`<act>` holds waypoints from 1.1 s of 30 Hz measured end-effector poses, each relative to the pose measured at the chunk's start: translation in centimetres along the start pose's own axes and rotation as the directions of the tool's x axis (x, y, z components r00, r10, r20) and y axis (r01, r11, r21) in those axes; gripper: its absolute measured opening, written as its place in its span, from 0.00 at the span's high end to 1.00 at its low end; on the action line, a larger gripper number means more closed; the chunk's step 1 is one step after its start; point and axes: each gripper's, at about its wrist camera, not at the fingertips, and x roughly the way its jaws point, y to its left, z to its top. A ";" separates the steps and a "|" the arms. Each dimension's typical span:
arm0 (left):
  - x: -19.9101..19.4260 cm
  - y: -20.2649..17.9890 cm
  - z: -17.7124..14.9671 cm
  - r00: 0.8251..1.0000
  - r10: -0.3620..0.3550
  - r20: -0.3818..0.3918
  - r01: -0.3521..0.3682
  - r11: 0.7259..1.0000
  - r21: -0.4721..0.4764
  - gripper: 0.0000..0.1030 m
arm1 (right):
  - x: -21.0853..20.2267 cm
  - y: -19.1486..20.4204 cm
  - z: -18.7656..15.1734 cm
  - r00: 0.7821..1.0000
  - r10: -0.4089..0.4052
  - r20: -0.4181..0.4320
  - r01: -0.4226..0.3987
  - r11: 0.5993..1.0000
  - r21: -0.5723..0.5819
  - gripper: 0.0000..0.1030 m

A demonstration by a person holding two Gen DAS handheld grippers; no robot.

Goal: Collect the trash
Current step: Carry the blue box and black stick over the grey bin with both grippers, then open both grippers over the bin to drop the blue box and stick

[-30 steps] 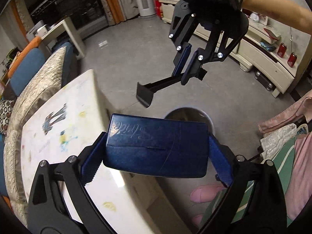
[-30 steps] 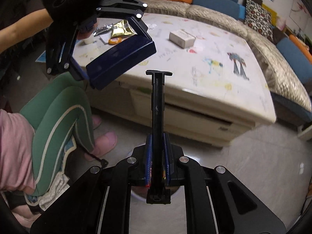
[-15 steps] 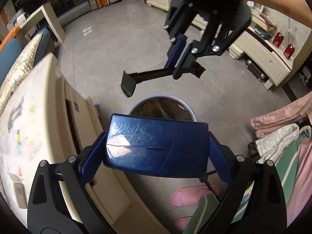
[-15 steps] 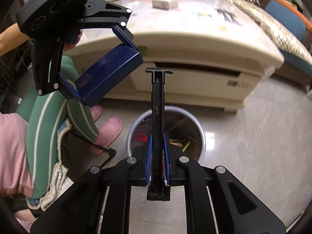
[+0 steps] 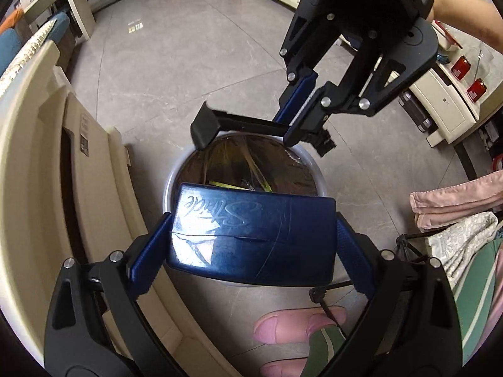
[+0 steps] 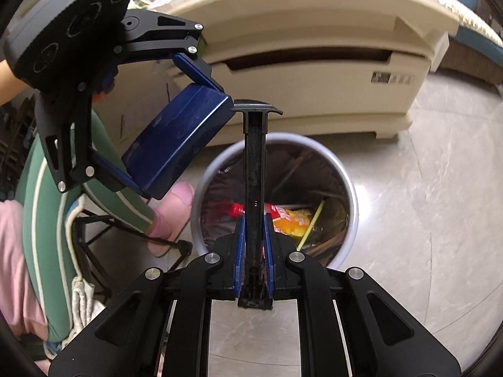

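Observation:
My left gripper [image 5: 251,242] is shut on a dark blue case [image 5: 251,235] and holds it over the near rim of a round white trash bin [image 5: 309,161]. My right gripper [image 6: 254,245] is shut on a long black T-ended stick [image 6: 255,163] held above the bin [image 6: 353,201]. The bin holds a dark liner with red, orange and yellow wrappers [image 6: 289,216]. In the right wrist view the left gripper [image 6: 163,119] with the blue case [image 6: 176,141] is at the bin's left rim. In the left wrist view the right gripper [image 5: 301,116] and stick [image 5: 239,124] are over the bin's far rim.
A cream coffee table [image 6: 314,62] stands just behind the bin, with a drawer slot facing it. The person's leg in green striped trousers [image 6: 56,207] and pink slippers [image 5: 298,326] are beside the bin. A cream TV cabinet [image 5: 440,106] with red cans stands across the grey tiled floor.
Both grippers have swung from the table top down over the trash bin, still holding the blue case and the black stick. The bin now fills the middle of both views.

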 end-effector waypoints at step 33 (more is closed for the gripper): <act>6.2 2.5 -0.4 0.999 -0.023 -0.033 0.018 0.991 -0.136 0.08 | 4.2 -2.8 -1.6 0.999 0.047 -0.022 -0.043 0.985 0.169 0.48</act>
